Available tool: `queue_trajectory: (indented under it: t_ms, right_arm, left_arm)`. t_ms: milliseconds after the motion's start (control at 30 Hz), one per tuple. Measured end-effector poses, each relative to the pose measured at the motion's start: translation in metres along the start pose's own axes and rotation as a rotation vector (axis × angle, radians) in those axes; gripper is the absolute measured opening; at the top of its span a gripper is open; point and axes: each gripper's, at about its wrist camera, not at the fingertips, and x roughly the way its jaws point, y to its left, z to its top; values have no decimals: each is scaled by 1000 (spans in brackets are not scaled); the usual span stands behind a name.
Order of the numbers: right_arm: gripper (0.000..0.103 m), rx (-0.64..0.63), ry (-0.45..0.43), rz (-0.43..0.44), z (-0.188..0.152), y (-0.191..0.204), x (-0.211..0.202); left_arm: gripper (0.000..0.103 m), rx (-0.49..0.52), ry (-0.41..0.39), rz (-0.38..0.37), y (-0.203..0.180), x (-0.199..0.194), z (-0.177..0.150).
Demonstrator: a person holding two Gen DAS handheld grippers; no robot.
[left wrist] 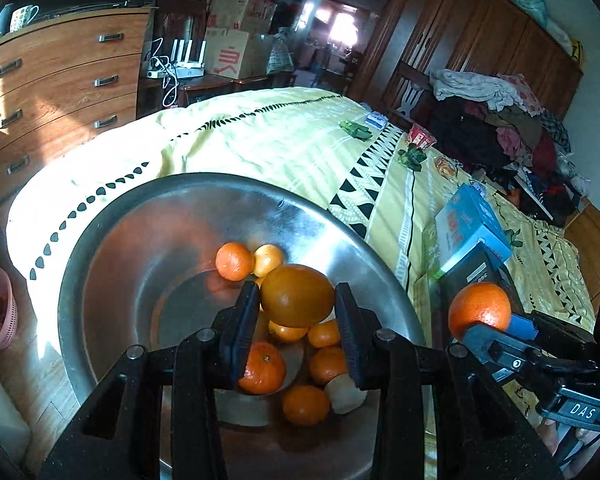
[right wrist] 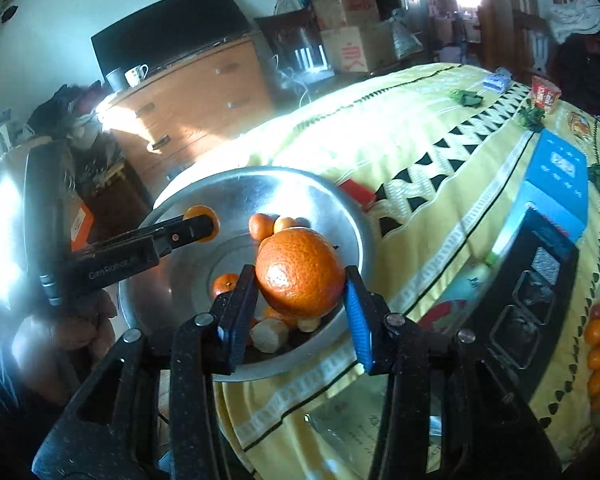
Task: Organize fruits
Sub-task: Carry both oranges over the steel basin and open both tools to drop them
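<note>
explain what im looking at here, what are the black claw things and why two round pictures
Each claw is a hand-held gripper with a fisheye camera looking along its fingers, hence two round pictures. The left view shows the left gripper holding a dull, brownish orange over a steel bowl of oranges, which sits on a yellow bedspread. The right view shows the right gripper holding a bright orange near the same bowl. Boxes lie beside it. Each view also catches the other gripper from the side.

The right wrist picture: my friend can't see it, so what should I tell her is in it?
The right gripper pinches a big orange above a metal bowl holding more oranges. The left gripper, at the left, holds another fruit over the bowl, which sits on a yellow patterned bedspread.
</note>
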Motion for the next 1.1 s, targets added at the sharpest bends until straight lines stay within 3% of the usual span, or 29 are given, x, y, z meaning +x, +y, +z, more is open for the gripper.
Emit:
queue_trajectory:
  t_ms: [233, 833, 933, 1100]
  right_arm:
    - [43, -23, 82, -7, -4, 15, 29]
    - [44, -33, 117, -12, 1, 29, 50]
    - [45, -29, 126, -8, 0, 30, 53]
    - [45, -19, 132, -6, 0, 28, 55]
  left_arm:
    - [39, -19, 46, 3, 13, 11, -11]
    - [40, -41, 63, -3, 19, 18, -10]
    - [50, -46, 56, -11, 20, 17, -9]
    - [58, -58, 45, -16, 20, 14, -6]
